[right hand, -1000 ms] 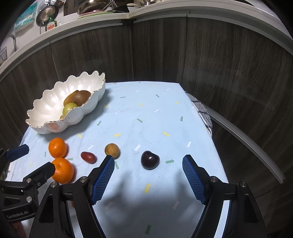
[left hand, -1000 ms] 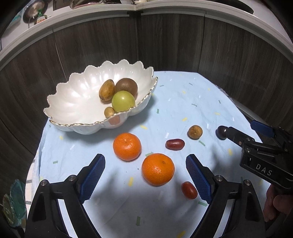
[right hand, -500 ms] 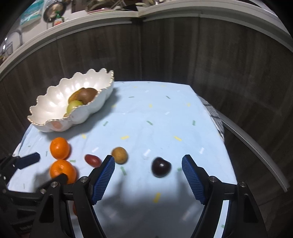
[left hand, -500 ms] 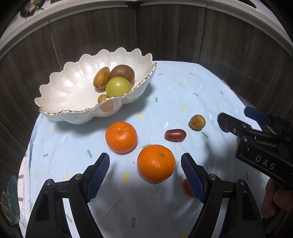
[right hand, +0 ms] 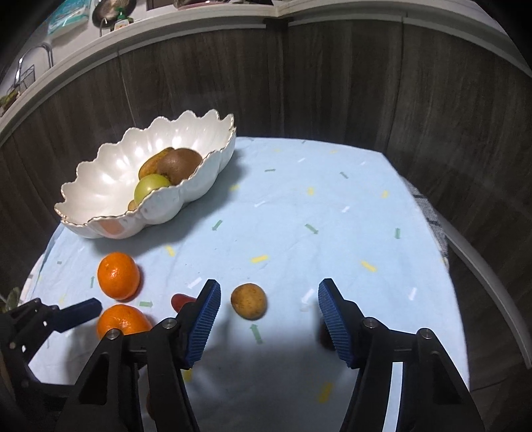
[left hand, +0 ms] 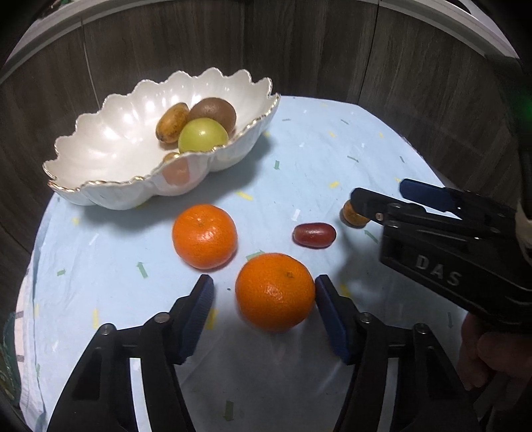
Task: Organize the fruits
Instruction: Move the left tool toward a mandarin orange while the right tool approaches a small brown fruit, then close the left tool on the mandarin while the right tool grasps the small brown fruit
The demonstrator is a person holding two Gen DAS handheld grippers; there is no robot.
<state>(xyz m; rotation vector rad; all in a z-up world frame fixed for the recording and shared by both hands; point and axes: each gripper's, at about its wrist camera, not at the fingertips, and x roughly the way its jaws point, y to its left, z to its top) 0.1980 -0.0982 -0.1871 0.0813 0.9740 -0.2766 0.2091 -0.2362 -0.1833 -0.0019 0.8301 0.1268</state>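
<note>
Blue cloth [left hand: 299,159]: two oranges; nearer orange [left hand: 274,291] between closing left gripper [left hand: 264,314] pads, right pad touching. Right gripper [right hand: 268,319], half-wide, closing around small brown fruit [right hand: 249,300]. Dark fruit [right hand: 325,337]: right view only.

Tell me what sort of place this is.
Probably a home kitchen: a counter ledge carries a hanging strainer and a wire rack, above a cloth-covered table with a scalloped fruit bowl.
</note>
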